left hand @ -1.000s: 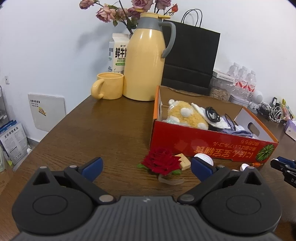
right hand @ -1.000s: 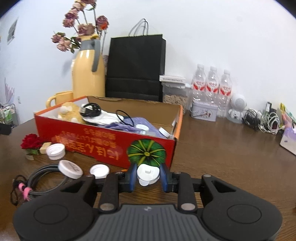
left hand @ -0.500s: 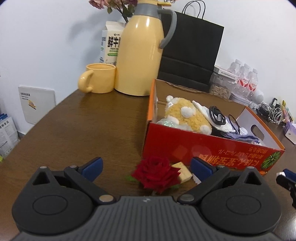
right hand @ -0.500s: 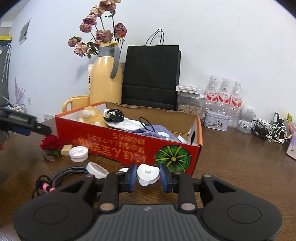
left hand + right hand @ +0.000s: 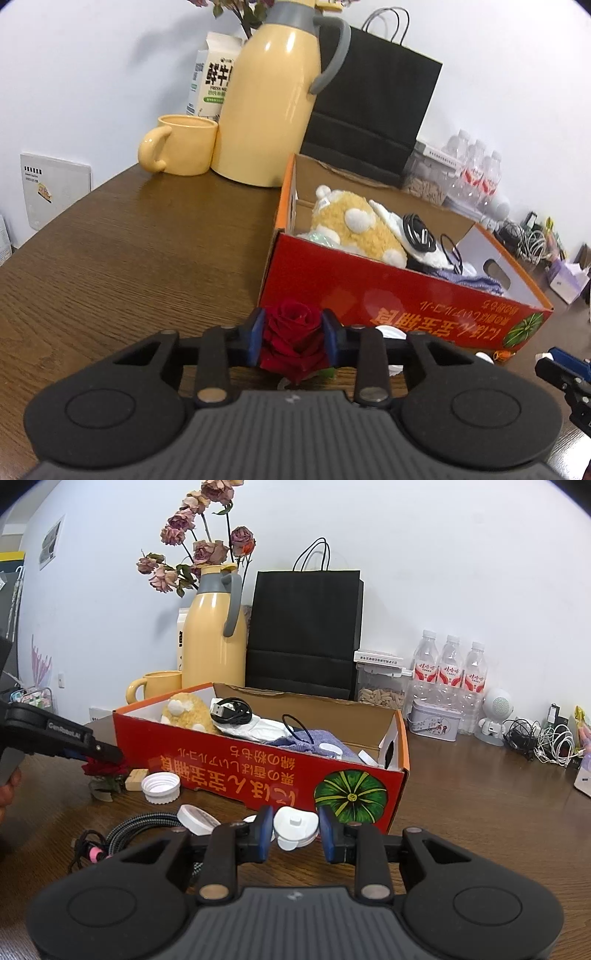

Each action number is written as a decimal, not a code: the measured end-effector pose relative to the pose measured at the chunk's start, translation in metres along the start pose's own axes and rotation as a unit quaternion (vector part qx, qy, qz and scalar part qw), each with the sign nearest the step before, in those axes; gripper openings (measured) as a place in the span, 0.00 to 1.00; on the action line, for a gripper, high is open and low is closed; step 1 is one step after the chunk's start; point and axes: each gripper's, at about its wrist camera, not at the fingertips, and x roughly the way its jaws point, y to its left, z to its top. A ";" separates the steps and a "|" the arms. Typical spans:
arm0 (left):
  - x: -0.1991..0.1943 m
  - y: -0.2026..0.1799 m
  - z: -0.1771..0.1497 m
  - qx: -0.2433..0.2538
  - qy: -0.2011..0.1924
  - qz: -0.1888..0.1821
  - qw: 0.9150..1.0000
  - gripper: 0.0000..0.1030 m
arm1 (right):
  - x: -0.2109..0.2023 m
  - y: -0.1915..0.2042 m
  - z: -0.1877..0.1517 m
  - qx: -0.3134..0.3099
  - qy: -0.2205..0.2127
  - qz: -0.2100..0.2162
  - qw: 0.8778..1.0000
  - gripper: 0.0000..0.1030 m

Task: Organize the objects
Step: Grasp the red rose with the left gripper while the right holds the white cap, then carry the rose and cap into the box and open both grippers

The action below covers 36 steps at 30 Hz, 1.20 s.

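My left gripper [image 5: 292,339] is shut on a red rose [image 5: 293,334], low over the table in front of the red cardboard box [image 5: 388,291]. It shows from the side in the right wrist view [image 5: 107,755], with the rose [image 5: 101,770] under its tip. My right gripper [image 5: 295,829] is shut on a white lid [image 5: 295,825], in front of the box [image 5: 258,768]. The box holds a yellow plush toy [image 5: 354,225], a black cable [image 5: 231,710] and cloths.
On the table lie a white screw cap [image 5: 161,787], another white lid [image 5: 194,818], a small wooden block [image 5: 135,778] and a braided cable [image 5: 140,825]. Behind the box stand a yellow thermos [image 5: 273,103], a yellow mug [image 5: 183,149], a black paper bag [image 5: 304,631] and water bottles [image 5: 448,672].
My left gripper moved forward and closed on the red rose. My right gripper rose slightly with the white lid still held.
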 end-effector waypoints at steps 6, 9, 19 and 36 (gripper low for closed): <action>-0.011 0.004 0.000 -0.012 -0.027 0.003 1.000 0.31 | -0.001 0.000 0.000 -0.001 -0.002 -0.001 1.000 0.25; -0.018 0.004 0.000 -0.014 -0.043 0.004 0.999 0.30 | -0.002 0.001 0.000 -0.001 -0.006 -0.002 1.000 0.25; -0.039 -0.029 0.022 0.018 -0.083 -0.033 0.996 0.30 | -0.008 0.002 0.012 0.004 -0.032 -0.004 0.999 0.25; -0.002 -0.087 0.081 0.046 -0.122 -0.051 0.990 0.30 | 0.044 0.004 0.098 0.013 -0.080 -0.004 0.997 0.25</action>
